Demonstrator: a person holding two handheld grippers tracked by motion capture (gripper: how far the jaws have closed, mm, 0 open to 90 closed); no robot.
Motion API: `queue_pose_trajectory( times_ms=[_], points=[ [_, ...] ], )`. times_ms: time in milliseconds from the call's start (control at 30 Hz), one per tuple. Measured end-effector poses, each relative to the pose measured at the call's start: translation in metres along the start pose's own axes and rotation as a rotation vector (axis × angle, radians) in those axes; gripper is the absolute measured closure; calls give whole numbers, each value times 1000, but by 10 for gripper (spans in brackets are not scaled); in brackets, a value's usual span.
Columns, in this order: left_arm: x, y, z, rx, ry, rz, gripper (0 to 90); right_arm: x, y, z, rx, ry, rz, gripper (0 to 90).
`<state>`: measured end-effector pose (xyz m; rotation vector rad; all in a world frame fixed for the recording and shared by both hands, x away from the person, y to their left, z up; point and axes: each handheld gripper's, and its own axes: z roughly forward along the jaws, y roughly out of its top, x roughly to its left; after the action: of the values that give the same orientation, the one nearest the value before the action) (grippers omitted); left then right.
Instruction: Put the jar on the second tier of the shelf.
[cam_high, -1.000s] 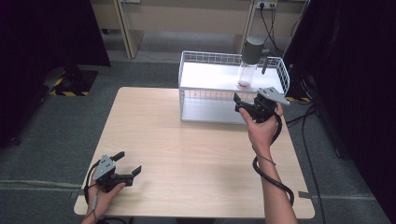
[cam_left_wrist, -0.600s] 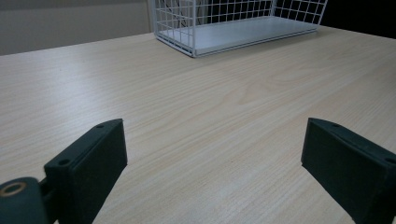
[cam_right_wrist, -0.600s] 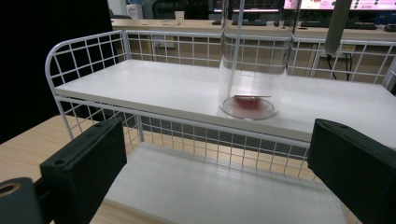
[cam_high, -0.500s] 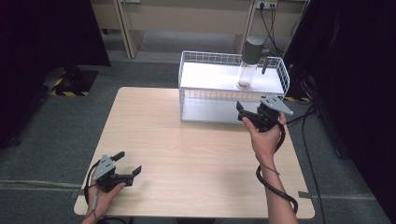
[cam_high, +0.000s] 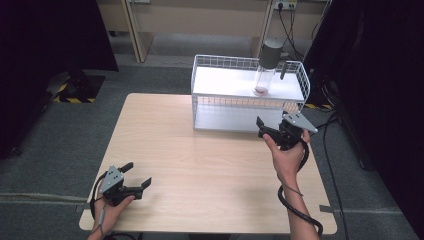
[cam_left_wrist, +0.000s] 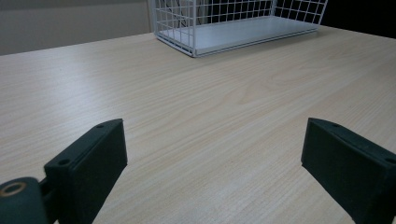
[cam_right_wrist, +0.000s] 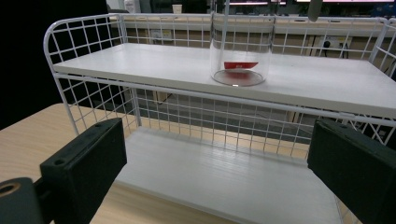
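Nearest, at the near left corner of the wooden table, left gripper resting low in the hand, jaws spread wide with nothing between them, bare tabletop ahead in the left gripper view. Farther and to the right, right gripper held up just in front of the white wire rack, jaws likewise wide apart and empty, pointing into the rack in the right gripper view. Farther again, on the upper shelf of that rack, toward its right side: a tall clear jar with a grey lid, upright, something small and red lying at its bottom. Jar well apart from the right fingers, above their level and beyond the rack's front rail, roughly centred between the two pads. Probably light, being nearly empty, yet rigid, smooth-walled and likely slippery; possibly glass, so breakable if knocked against the wire. Best taken across the straight clear wall at mid-height, below the lid, jaws square to the sides, then lifted clear of the rail before drawing back.
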<state>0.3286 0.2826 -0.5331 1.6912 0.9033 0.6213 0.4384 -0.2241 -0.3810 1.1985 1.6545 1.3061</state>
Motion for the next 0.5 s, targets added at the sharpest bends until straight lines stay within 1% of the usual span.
queue_pose_trajectory(
  times_ms=[500],
  points=[
    [0,0,0,0,2,-1,63,-5,-17,-15,7,-6,8,48]
  ],
)
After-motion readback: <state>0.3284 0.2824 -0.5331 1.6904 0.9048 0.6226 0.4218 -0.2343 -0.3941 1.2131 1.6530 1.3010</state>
